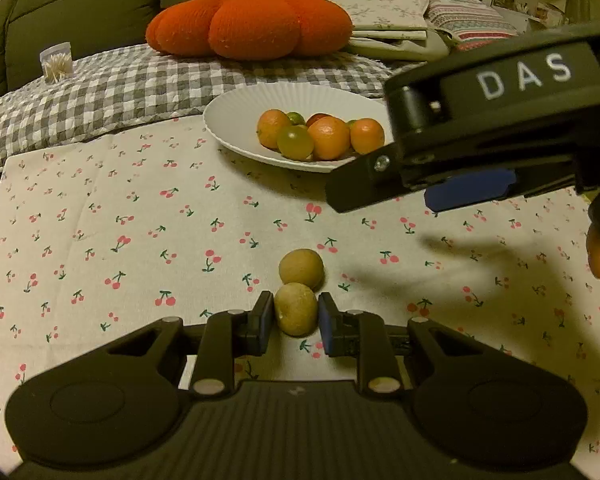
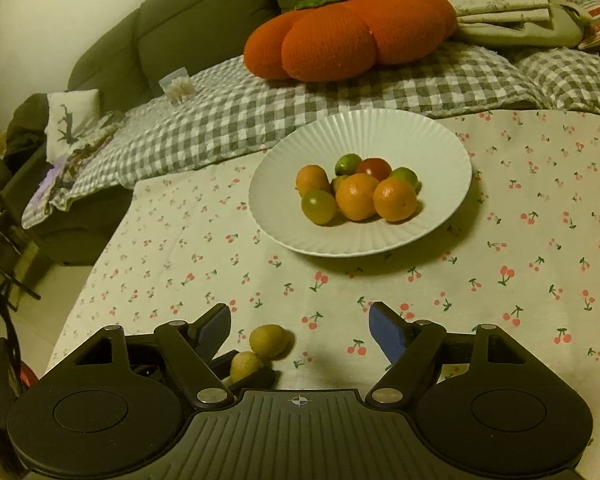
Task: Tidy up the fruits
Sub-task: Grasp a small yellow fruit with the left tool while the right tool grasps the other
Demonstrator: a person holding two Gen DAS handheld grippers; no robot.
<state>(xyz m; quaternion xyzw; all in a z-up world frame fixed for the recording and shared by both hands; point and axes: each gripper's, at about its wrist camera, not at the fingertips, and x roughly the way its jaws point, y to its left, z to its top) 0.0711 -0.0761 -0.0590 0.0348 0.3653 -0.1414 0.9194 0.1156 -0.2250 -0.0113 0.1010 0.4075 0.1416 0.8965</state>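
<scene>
Two small tan round fruits lie on the cherry-print cloth. The near tan fruit [image 1: 296,309] sits between the pads of my left gripper [image 1: 294,322], which stand close on both sides of it, right by its skin. The far tan fruit [image 1: 301,268] touches it just beyond. Both also show in the right wrist view, the far one [image 2: 270,341] and the near one [image 2: 246,364]. My right gripper [image 2: 300,326] is open and empty, hovering above the cloth in front of the white ribbed plate [image 2: 380,132], which holds several orange, green and red fruits [image 2: 356,196].
The right gripper's body [image 1: 500,120] hangs over the plate's [image 1: 236,108] right side in the left wrist view. Behind the table are a grey checked blanket [image 1: 120,92], an orange pumpkin cushion [image 1: 252,24], folded cloths and a small cup of sticks [image 1: 56,62].
</scene>
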